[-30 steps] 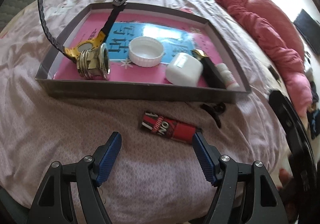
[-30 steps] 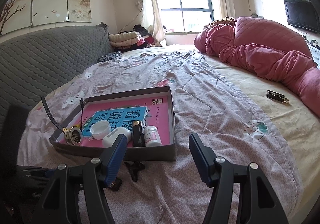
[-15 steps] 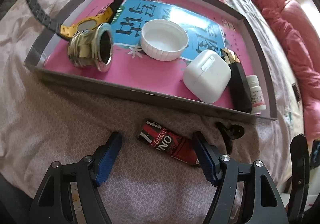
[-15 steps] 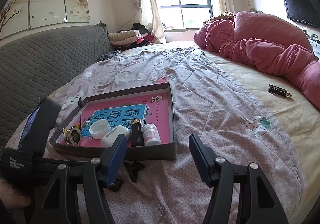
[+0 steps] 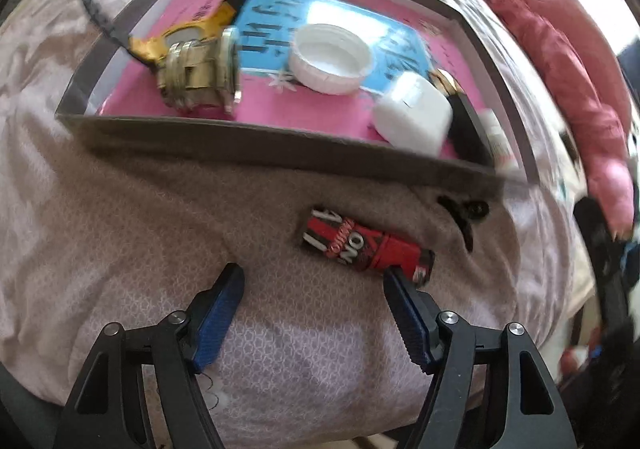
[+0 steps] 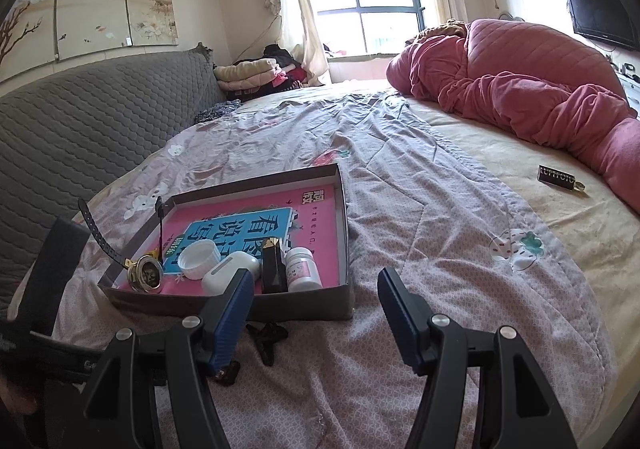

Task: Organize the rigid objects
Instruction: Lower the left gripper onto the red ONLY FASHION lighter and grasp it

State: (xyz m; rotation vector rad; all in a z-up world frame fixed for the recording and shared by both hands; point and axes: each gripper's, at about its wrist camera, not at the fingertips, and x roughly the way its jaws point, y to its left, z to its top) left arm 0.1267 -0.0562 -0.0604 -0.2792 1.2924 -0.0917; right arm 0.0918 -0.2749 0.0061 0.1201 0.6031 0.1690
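A red and black lighter lies on the pink bedsheet just in front of the grey box tray. My left gripper hovers over the sheet with its jaws closing. Its right fingertip is at the lighter's near end and nothing is between the pads. A black hair clip lies to the right of the lighter. In the tray are a yellow watch, a brass fitting, a white cap, a white case, a black tube and a small bottle. My right gripper is open and empty, near the tray and the hair clip.
A pink quilt is heaped at the far right of the bed. A black tag lies on the yellow sheet near it. A grey padded headboard runs along the left. The bed's edge is just behind both grippers.
My left gripper has sunk closer to the sheet and shifted left, so the lighter now lies by its right fingertip. Its body has come into the right wrist view. The right gripper has not moved.
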